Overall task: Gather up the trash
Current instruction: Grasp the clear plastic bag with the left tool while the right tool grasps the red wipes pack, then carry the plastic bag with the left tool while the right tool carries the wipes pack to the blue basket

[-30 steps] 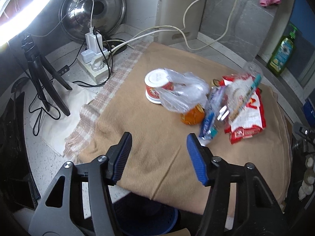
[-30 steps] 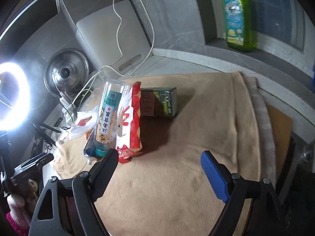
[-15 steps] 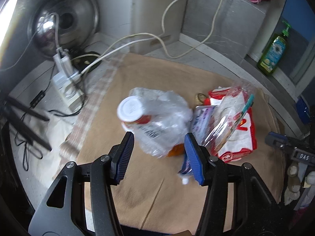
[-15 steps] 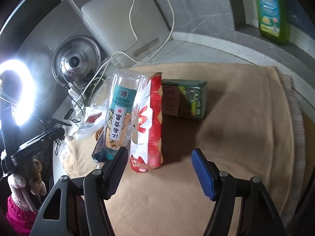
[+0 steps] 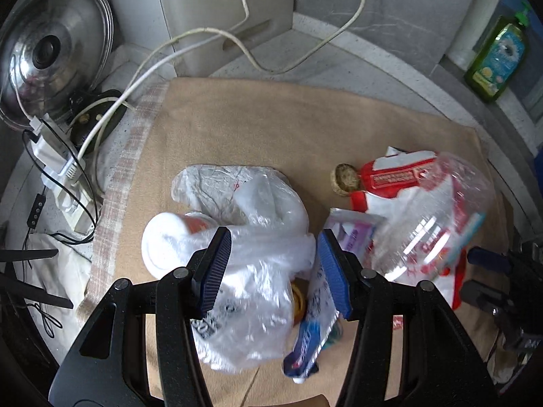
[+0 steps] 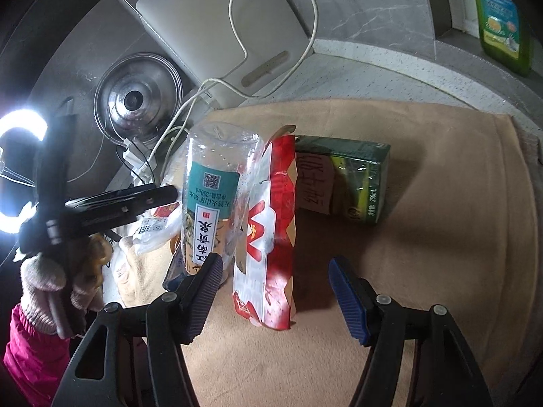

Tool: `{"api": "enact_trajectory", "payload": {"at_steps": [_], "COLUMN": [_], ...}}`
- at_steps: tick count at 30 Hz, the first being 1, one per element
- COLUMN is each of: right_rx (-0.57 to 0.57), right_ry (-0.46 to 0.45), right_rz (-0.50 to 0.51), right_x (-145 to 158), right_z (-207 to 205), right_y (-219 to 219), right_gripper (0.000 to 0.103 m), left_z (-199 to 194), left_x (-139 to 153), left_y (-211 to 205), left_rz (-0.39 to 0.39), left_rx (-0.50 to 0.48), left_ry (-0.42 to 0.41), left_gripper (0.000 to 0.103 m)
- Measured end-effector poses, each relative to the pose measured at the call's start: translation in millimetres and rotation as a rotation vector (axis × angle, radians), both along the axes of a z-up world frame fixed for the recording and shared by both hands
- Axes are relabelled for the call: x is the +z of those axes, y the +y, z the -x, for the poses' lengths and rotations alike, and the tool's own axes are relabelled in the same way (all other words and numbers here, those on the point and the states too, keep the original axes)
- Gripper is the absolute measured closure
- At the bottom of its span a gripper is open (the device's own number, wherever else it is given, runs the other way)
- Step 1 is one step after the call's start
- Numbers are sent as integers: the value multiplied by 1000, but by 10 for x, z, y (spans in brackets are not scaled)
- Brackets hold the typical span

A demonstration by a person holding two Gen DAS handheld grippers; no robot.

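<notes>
My left gripper hangs open over a crumpled clear plastic bag, one blue pad on each side of it. The bag lies against a white cup with a red label. A blue and white tube and an orange piece lie under the right finger. My right gripper is open, and the lower end of a red snack bag sits between its pads without touching them. A clear bottle with a teal label leans on that bag. Behind stands a green drink carton.
Everything rests on a beige blanket. At the back left are a steel pot lid, a power strip and white cables. A green soap bottle stands back right. A gloved hand holds the left gripper.
The left gripper has swung forward and now straddles the plastic bag and cup. The right gripper has come closer to the red snack bag, and its jaws have narrowed.
</notes>
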State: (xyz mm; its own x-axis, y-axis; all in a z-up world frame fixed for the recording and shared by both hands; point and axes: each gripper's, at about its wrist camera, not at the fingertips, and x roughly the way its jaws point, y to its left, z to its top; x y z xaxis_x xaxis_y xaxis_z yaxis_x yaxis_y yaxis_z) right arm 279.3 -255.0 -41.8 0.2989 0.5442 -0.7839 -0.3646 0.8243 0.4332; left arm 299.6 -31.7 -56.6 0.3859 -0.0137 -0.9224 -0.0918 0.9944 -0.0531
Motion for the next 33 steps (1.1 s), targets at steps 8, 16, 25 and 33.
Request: {"api": "enact_trajectory", "payload": {"at_steps": [8, 16, 25, 33], "right_rx": [21, 33, 57, 72], "right_ry": [72, 96, 128, 91], "right_rz": [-18, -33, -55, -55], "right_x": [-194, -270, -345, -244], "right_z": [-180, -246, -255, -207], "right_y": [67, 95, 104, 100], "right_gripper": [39, 46, 75, 82], "left_z": [-319, -342, -209, -153], "left_x": [-330, -329, -102, 4], "left_y": [71, 148, 258, 314], "left_rz": [62, 139, 186, 172], "left_rx": [13, 37, 70, 86], "left_ry": [119, 112, 35, 22], "left_gripper": [57, 87, 103, 103]}}
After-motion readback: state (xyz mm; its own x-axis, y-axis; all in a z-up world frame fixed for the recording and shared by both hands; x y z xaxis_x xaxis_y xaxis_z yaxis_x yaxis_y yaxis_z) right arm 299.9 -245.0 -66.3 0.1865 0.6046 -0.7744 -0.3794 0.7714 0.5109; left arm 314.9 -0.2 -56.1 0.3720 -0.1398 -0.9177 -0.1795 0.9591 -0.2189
